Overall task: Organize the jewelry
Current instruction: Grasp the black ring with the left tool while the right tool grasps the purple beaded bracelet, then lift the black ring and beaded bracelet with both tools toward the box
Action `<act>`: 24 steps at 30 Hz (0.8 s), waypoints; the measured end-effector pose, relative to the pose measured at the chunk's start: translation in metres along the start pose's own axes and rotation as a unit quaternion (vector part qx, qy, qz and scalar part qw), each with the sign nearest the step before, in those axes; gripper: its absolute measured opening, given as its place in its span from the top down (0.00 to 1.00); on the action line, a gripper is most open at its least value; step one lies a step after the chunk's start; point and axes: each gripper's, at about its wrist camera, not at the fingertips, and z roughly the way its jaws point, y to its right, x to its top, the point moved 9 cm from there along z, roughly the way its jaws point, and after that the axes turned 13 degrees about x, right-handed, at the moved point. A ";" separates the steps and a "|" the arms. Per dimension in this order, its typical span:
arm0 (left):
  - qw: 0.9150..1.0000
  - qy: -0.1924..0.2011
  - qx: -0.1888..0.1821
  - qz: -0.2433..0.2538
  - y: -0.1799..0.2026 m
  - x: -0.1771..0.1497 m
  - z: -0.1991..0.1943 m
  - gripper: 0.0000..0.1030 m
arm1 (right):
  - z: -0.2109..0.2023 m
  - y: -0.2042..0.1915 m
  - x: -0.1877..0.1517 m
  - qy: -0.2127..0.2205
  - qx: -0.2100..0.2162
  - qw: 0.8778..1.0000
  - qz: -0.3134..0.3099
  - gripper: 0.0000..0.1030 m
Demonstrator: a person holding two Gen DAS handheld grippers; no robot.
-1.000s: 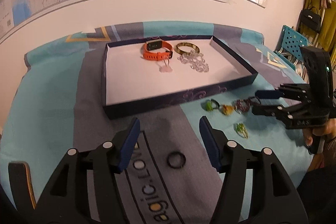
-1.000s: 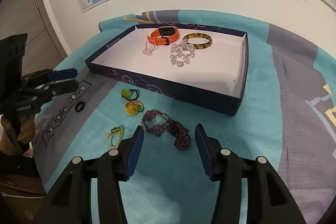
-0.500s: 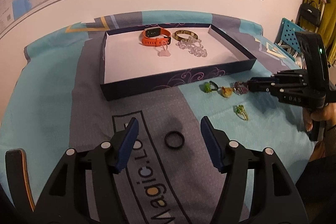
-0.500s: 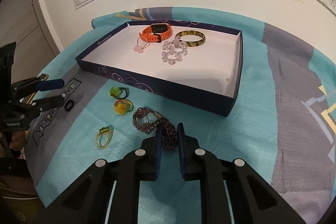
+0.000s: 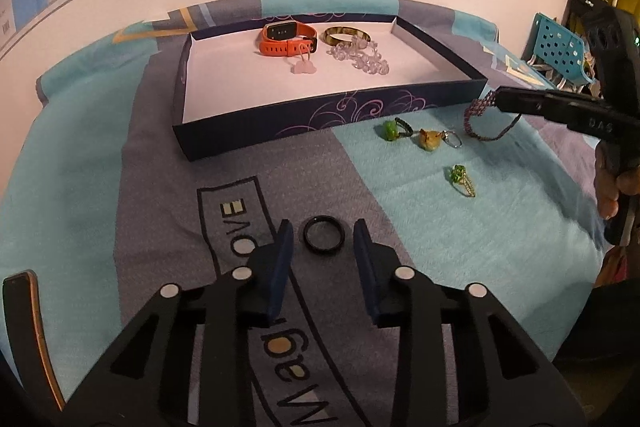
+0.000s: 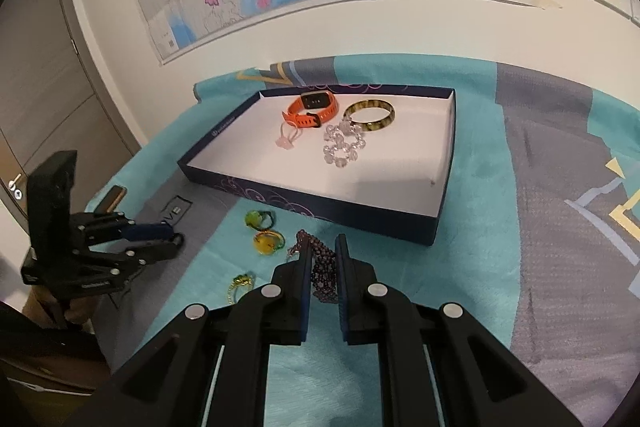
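A black ring (image 5: 323,235) lies on the grey cloth between the tips of my left gripper (image 5: 322,227). The jaws are closing and the pads stand apart from the ring. My right gripper (image 6: 323,247) is shut on a dark red bead bracelet (image 6: 322,275). In the left wrist view the bracelet (image 5: 478,115) hangs from it above the cloth. The dark blue tray (image 5: 320,111) holds an orange watch (image 5: 286,39), an amber bangle (image 5: 346,35), a clear bead bracelet (image 5: 360,57) and a pink charm (image 5: 304,67).
Three small pieces lie on the teal cloth in front of the tray: a green ring (image 5: 390,130), a yellow ring (image 5: 430,139) and a green-gold ring (image 5: 462,179). A blue perforated basket (image 5: 558,49) stands at the far right. The wall runs close behind the tray.
My left jaws have narrowed around the black ring. The right gripper closed on the dark red bracelet and lifted it off the cloth.
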 end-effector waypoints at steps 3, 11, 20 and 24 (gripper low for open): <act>1.000 0.000 0.007 0.009 0.004 -0.001 0.000 0.78 | 0.000 -0.002 0.001 0.002 0.003 1.000 0.000 0.90; 1.000 0.005 0.016 0.009 0.005 0.001 -0.002 0.78 | -0.008 -0.008 0.008 0.018 0.012 1.000 0.000 0.90; 1.000 0.020 0.012 -0.001 0.002 0.007 -0.011 0.78 | -0.012 -0.011 0.012 0.028 0.017 0.999 0.002 0.90; 1.000 0.026 0.010 -0.002 0.002 0.011 -0.014 0.78 | -0.013 -0.012 0.013 0.030 0.019 0.999 0.002 0.90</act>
